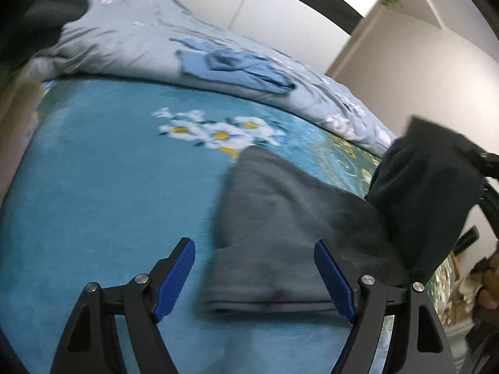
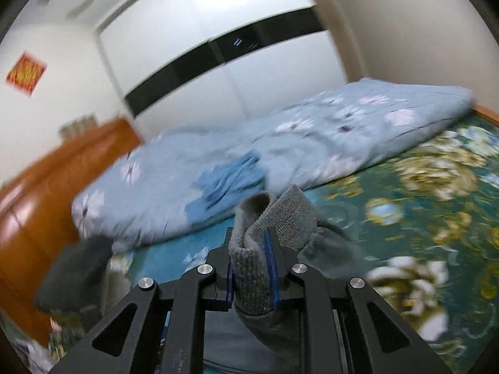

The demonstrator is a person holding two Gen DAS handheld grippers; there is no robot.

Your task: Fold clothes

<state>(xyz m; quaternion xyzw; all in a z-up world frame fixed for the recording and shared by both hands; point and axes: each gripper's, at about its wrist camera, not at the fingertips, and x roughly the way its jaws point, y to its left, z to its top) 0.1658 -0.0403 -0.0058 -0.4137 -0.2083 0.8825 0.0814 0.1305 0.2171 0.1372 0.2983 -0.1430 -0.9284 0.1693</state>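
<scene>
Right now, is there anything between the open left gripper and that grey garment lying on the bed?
Nothing visible. The left gripper is open, with the grey garment's folded edge right ahead between its fingers on the teal bedspread. The right gripper is shut on another part of it, off to the side.

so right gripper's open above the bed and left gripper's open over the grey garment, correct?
Not quite. The right gripper is shut on the grey garment, as the right wrist view shows its ribbed edge pinched. The left gripper is open over that garment on the bed.
</scene>
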